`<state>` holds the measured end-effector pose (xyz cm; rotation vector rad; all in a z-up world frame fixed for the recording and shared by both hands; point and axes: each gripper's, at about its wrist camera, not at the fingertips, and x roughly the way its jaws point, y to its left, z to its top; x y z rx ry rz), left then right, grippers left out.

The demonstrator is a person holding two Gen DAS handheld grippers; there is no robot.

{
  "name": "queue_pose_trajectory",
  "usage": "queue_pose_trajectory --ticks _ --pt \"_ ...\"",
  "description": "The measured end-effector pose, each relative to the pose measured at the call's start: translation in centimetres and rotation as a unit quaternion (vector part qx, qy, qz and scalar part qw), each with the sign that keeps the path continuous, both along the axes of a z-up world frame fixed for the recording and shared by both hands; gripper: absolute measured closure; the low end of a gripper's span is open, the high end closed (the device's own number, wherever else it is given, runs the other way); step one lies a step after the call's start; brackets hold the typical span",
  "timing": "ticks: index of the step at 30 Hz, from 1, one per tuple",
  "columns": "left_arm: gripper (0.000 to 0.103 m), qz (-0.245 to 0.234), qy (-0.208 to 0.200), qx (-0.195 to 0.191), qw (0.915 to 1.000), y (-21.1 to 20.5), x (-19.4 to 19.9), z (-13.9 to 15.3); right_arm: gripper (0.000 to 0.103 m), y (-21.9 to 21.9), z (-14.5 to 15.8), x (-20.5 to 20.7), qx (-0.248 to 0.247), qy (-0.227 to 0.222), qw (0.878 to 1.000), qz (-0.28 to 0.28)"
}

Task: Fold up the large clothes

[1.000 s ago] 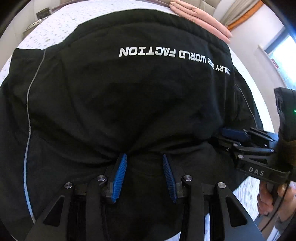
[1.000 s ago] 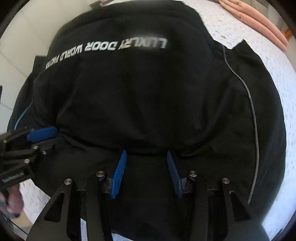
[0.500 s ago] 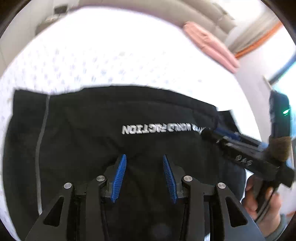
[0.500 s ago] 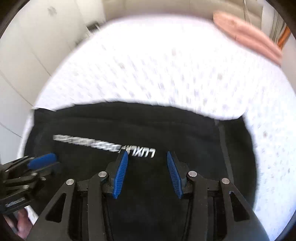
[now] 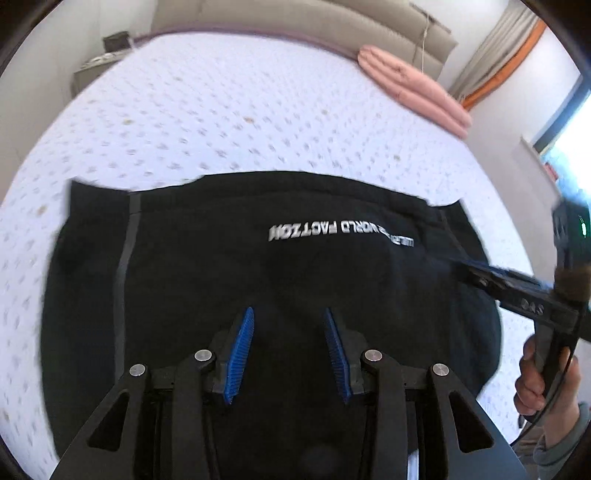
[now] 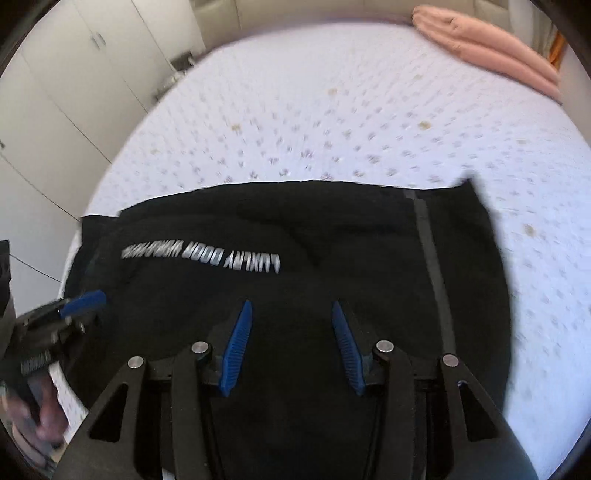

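Note:
A large black garment (image 5: pixel 221 266) with white lettering and a grey side stripe lies spread on the white dotted bed; it also shows in the right wrist view (image 6: pixel 332 240). My left gripper (image 5: pixel 288 325) is open and empty above its near part. My right gripper (image 6: pixel 291 317) is open and empty, also above the near part. In the left wrist view the right gripper (image 5: pixel 476 269) reaches over the garment's right side. In the right wrist view the left gripper (image 6: pixel 81 302) is over its left edge.
The white dotted bed (image 5: pixel 240 110) stretches beyond the garment. A folded pink blanket (image 5: pixel 413 88) lies at the far right corner, also in the right wrist view (image 6: pixel 491 44). White cupboards (image 6: pixel 74 74) stand to the left, a headboard (image 5: pixel 295 26) at the back.
Both grippers have pulled up and back from the garment, and the jaws stayed open. The garment now looks smaller and lies flat, with much more of the bed showing beyond it.

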<state>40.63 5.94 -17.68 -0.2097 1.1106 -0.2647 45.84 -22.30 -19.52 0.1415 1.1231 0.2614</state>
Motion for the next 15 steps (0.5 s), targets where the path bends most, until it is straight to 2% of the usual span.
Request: queue_pose_trajectory --ticks 2,4,5,7,8,9,11,13,15 --pt "0.057 0.033 0.007 0.007 0.9994 1.9 -2.4 0.1 0.053 -1.2 0.9 -3.4 -0.009 -0.011 1.000 -0.004" --pt "0.056 0.062 0.024 0.025 0.9975 3.5 -3.9 -0.9 0.053 -2.3 0.4 -6.2 -0.016 0.000 1.000 -0.010" --pt "0.057 0.076 0.042 0.033 0.9956 4.4 -4.4 -2.0 0.053 -2.7 -0.6 -7.1 -0.020 0.017 1.000 -0.014" --pt "0.057 0.089 0.081 0.007 0.9927 5.8 -4.7 -4.3 0.055 -2.9 -3.7 -7.3 -0.029 0.064 0.997 -0.019" --pt "0.057 0.092 0.084 0.002 0.9922 5.8 -4.6 -4.7 0.055 -2.5 -4.9 -7.6 -0.027 0.081 0.996 -0.021" --pt "0.057 0.088 0.081 0.012 0.9927 5.5 -4.2 -5.0 0.054 -2.2 -5.8 -7.6 -0.032 0.077 0.996 -0.025" --pt "0.057 0.078 0.075 0.027 0.9938 5.2 -3.8 -4.9 0.054 -1.5 -5.9 -7.5 -0.051 0.062 0.997 -0.020" --pt "0.057 0.081 0.077 0.004 0.9937 5.9 -4.0 -4.6 0.055 -2.0 -5.4 -7.8 -0.040 0.062 0.997 -0.025" --pt "0.057 0.081 0.076 -0.015 0.9936 7.0 -4.3 -3.9 0.056 -3.4 -4.7 -8.3 -0.008 0.067 0.997 -0.031"
